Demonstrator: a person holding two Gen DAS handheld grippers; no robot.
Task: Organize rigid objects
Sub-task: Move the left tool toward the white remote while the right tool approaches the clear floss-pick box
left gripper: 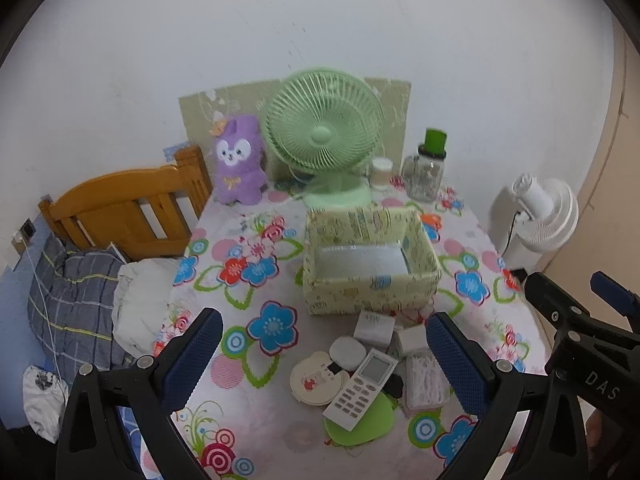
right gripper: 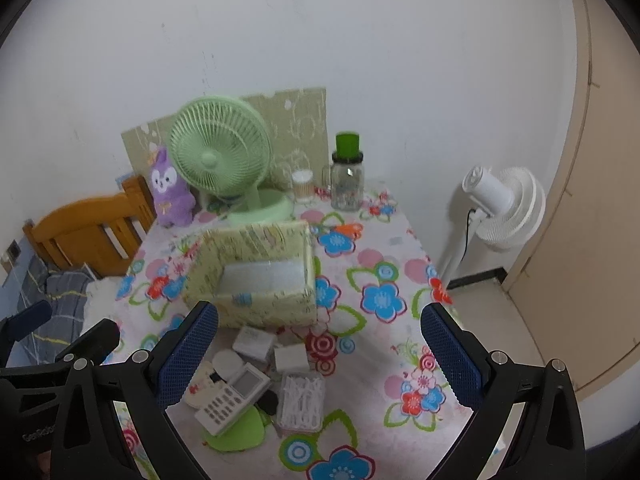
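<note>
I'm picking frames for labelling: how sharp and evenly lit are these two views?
Left wrist: even soft light, dark fisheye corners, green desk fan slightly smeared, white remote control readable. Right wrist: same light, patterned open box a little soft, door edge bowed by the lens.

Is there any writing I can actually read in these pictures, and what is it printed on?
"DAS": white letters on the black frame of the right gripper, seen from the left wrist view.
Remote control: button labels too small to read.
White box: marks on top too blurred.
Patterned box: print unreadable.
</note>
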